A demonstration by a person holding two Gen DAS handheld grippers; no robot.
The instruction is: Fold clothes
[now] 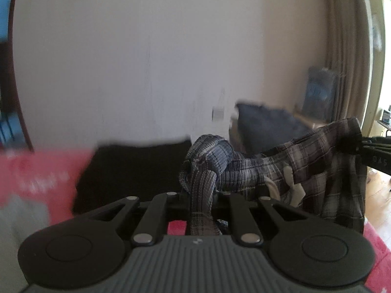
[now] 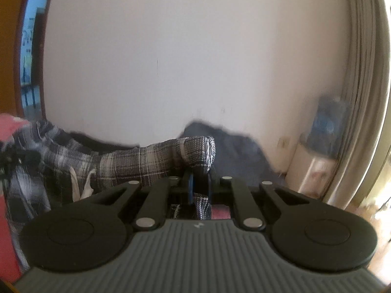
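- Left gripper (image 1: 199, 195) and right gripper (image 2: 199, 188) each pinch the plaid garment (image 1: 268, 168) with closed fingers, holding it aloft above the red bed (image 1: 44, 171).
- Judged best: keep tension even, lower edges level.

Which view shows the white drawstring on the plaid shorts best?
The left wrist view: the drawstring hangs against the plaid shorts, fairly sharp, between the left gripper and right gripper. The right wrist view shows it too, but further to the side, blurrier, and partly hidden behind the gripper body.
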